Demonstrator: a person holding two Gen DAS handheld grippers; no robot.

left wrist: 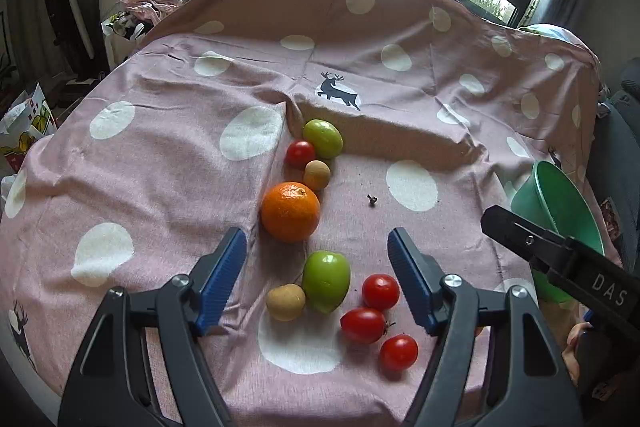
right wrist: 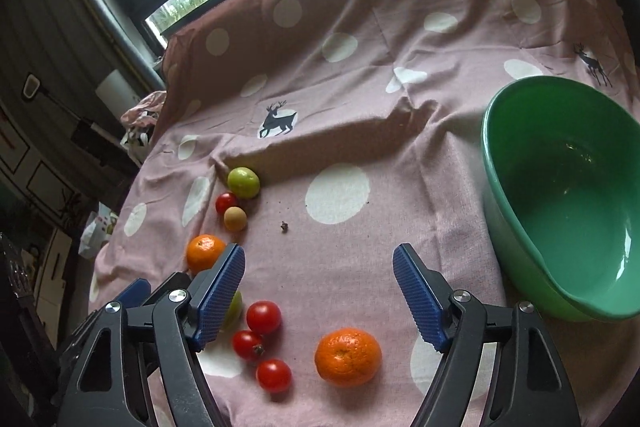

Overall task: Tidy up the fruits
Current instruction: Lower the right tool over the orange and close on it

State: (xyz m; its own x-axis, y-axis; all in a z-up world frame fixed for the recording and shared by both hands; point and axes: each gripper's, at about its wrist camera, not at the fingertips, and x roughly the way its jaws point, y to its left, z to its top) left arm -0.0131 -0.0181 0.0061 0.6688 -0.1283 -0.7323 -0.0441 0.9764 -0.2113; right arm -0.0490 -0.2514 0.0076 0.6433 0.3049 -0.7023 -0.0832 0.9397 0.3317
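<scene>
Grippers tilt down over the pink spotted cloth (left wrist: 168,163), both with jaws spread wide and holding nothing. The left gripper (left wrist: 318,285) straddles a green fruit (left wrist: 326,281) and a tan one (left wrist: 286,302); the right gripper (right wrist: 320,297) hangs above bare cloth, an orange (right wrist: 347,357) just below it. Counted across both views: two oranges, two green fruits, two tan fruits and four red tomatoes, three of them clustered (right wrist: 262,317). One empty green bowl (right wrist: 500,163) sits to the right, apart from the fruit.
</scene>
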